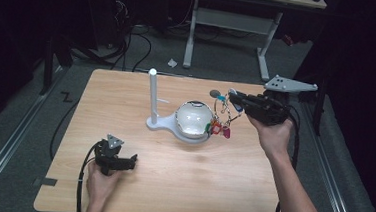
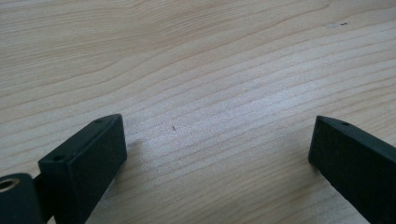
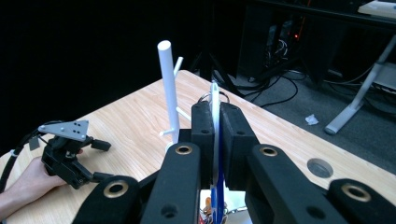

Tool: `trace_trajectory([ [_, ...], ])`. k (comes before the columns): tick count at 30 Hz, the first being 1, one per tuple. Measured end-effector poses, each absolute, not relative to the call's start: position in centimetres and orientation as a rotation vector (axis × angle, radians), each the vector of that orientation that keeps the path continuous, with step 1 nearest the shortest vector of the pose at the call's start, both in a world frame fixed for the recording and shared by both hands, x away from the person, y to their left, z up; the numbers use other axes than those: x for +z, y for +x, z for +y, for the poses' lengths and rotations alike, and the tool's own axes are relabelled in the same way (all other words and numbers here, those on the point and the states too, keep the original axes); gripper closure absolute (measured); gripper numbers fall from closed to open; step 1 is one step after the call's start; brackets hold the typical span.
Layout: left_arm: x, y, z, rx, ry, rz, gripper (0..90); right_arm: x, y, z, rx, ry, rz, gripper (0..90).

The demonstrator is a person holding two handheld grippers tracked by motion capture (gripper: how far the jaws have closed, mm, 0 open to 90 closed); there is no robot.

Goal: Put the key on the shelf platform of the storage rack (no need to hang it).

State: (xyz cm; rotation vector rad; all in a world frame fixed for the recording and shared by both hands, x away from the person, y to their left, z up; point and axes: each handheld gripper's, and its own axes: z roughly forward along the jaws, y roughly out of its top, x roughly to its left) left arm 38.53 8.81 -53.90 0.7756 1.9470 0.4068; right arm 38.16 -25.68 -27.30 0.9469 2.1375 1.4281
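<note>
Currently the right tool point(image 1: 233, 96) is up above the far right part of the tabletop point(image 1: 170, 185), jaws pinched nearly together on a thin white strip point(image 3: 215, 100) with a blue strip below it, part of a key bunch point(image 1: 221, 119). In the right gripper view the strip runs straight up between the two black pads, a metal ring point(image 3: 211, 97) peeking out behind their tips. In the high view the bunch hangs from the tool: wire rings, then red, orange and pink tags dangling just beside the round glossy bowl point(image 1: 193, 118), whether touching it I can't tell.

Bowl part sits on a white stand point(image 1: 157, 123) near mid-tabletop. Stand has an upright white post point(image 1: 152, 96) with short pegs sticking out sideways. Post is left of the bowl in the high view; in the right gripper view it rises just left of and beyond the jaws.

Left tool point(image 1: 133, 160) is low at the near left of the tabletop, gripped by the left hand point(image 1: 101, 180). Its jaws stand wide apart, nothing between them; the left gripper view has bare wood grain between the two black pads. It is well apart from the stand and the bunch.

Right hand point(image 1: 270, 133) wraps the tool body from below, grey three-cornered plate on top. Cable trails back along the forearm.
</note>
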Motion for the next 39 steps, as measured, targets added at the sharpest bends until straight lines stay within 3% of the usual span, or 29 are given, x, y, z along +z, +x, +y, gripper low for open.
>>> trace_trajectory([
  [14,-53.9,38.6,8.9,0.410,0.777,1.945,4.8,-26.3,40.2,-22.9,1.435,0.912,2.141,85.6],
  [39,-53.9,38.5,8.8,0.403,0.767,1.952,4.9,-31.3,44.5,-20.8,1.351,1.021,2.185,85.5],
])
